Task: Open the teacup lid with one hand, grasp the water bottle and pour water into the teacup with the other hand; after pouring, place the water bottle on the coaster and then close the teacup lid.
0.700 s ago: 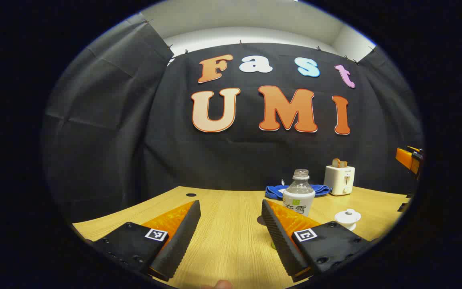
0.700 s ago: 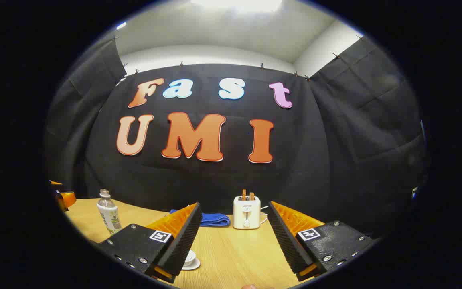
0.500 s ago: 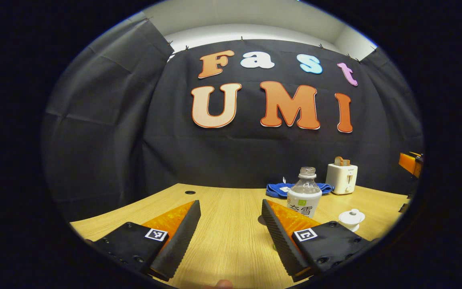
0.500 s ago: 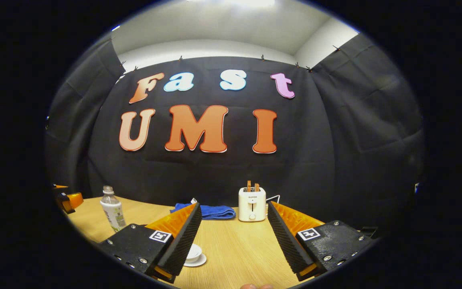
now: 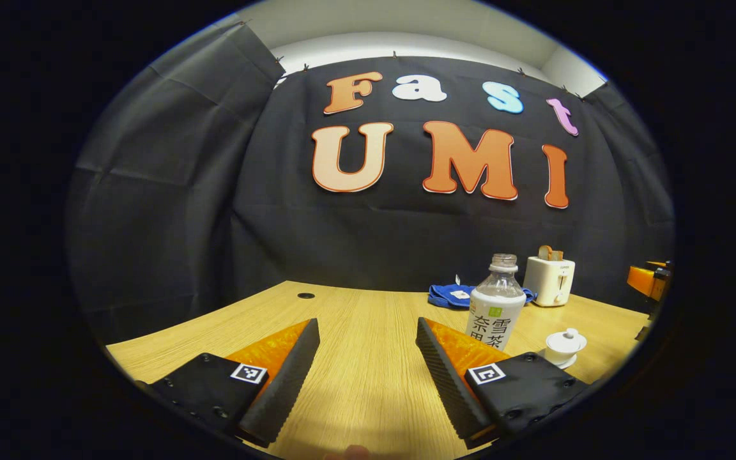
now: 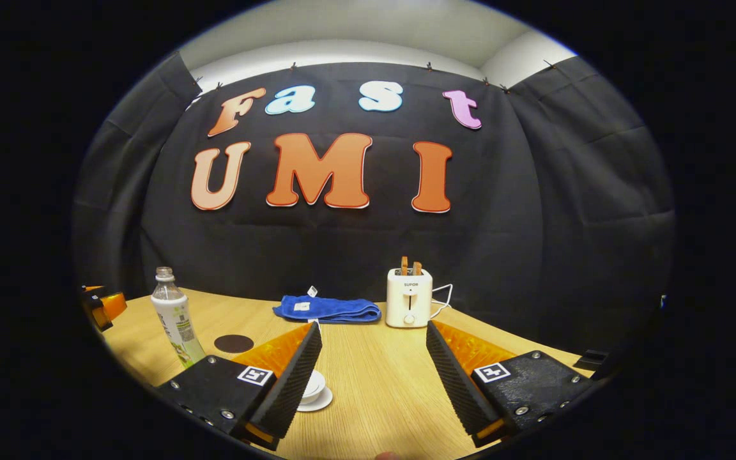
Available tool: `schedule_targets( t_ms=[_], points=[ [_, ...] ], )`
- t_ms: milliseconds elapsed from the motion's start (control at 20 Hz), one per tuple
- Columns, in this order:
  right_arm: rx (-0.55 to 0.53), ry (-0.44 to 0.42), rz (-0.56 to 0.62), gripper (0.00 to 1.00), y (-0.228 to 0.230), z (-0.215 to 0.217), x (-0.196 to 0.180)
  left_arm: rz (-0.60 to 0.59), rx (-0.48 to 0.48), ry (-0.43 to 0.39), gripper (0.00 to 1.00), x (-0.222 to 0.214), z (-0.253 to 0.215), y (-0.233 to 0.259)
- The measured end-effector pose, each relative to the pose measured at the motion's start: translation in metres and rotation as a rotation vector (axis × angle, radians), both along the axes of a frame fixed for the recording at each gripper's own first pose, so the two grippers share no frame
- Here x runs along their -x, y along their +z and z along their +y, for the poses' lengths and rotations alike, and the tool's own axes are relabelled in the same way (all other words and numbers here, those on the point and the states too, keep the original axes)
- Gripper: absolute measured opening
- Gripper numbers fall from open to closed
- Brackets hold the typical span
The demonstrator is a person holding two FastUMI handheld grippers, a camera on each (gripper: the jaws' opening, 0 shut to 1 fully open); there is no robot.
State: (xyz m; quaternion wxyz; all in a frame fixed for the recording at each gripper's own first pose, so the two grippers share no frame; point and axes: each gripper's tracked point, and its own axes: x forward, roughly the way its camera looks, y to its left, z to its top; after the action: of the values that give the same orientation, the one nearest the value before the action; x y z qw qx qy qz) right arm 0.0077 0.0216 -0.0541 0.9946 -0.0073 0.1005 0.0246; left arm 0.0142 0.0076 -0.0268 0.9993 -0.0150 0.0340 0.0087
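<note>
- Both jaws stand spread with nothing between them: the left gripper [image 5: 368,367] and the right gripper [image 6: 371,374] hang above the wooden table [image 5: 355,332].
- Just beyond the left gripper's right finger stands the uncapped water bottle [image 5: 497,303], upright.
- Right of it sits the white teacup [image 5: 565,345], lid on; in the right gripper view it is partly hidden behind the left finger [image 6: 291,383].
- Near the bottle lies a dark round coaster [image 6: 234,343].
- Farther back rest a blue cloth [image 6: 328,309] and a white toaster [image 6: 409,297].

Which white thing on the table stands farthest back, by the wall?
The toaster, beside the blue cloth; the bottle and lidded teacup sit nearer.
</note>
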Motion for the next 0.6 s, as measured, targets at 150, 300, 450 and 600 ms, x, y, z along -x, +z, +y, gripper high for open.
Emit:
schedule_targets(
  t_ms=[150, 300, 450, 600],
  points=[
    [-0.015, 0.025, 0.028, 0.98, -0.007, 0.011, -0.001, 0.021, -0.005, -0.010, 0.98, -0.001, -0.004, -0.007],
    [-0.022, 0.054, 0.077, 0.98, -0.022, 0.025, -0.006, 0.027, -0.002, -0.016, 0.98, -0.001, -0.005, -0.008],
    [-0.021, 0.089, 0.128, 0.99, -0.037, 0.047, -0.017, 0.026, -0.012, -0.015, 0.98, -0.001, -0.004, -0.007],
    [0.008, 0.128, 0.164, 0.98, -0.051, 0.069, -0.024, 0.025, -0.022, -0.005, 0.99, -0.002, 0.000, -0.007]
  ],
)
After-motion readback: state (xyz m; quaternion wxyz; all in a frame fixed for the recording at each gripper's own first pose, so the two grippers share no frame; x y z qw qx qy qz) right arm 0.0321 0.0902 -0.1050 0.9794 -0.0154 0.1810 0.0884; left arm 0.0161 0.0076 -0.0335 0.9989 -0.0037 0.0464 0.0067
